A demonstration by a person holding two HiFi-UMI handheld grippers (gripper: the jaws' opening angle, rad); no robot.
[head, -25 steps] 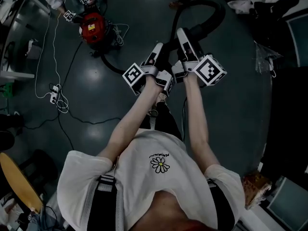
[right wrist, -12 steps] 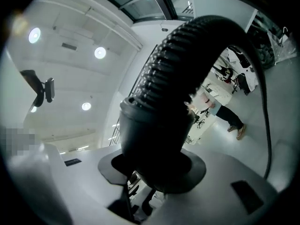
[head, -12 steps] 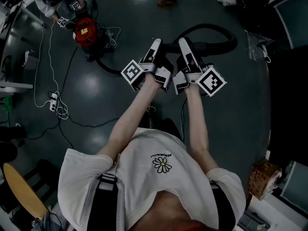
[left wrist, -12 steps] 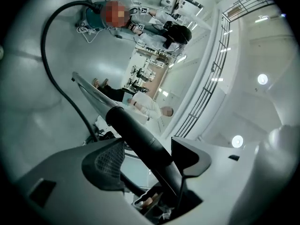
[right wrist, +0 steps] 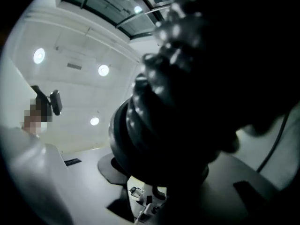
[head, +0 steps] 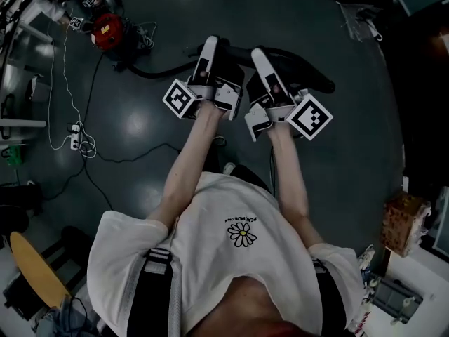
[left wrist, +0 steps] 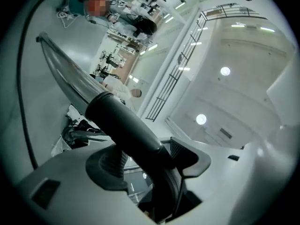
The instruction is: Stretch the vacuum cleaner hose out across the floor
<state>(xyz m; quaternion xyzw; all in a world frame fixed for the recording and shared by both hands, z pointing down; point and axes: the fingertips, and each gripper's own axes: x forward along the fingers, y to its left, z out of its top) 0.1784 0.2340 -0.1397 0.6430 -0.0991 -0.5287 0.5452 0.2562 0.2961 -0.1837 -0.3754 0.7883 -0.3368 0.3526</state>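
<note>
The vacuum cleaner hose [head: 309, 72] is running from the red vacuum cleaner [head: 107, 28] at the upper left, along the dark floor [head: 337, 153], up to your grippers and bending on past them to the right. Your left gripper [head: 209, 48] is clamping its smooth black cuff [left wrist: 126, 123]. Your right gripper [head: 258, 55] is gripping the ribbed section [right wrist: 164, 125] just beside it, jaws narrow. A white power strip [head: 76, 140] is lying well apart at the left.

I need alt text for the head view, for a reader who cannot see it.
Seen from above, a person in a white T-shirt reaches both arms forward, with the left gripper and the right gripper each clamped on a black hose above a dark floor. The hose runs toward a red vacuum cleaner at the upper left.
</note>
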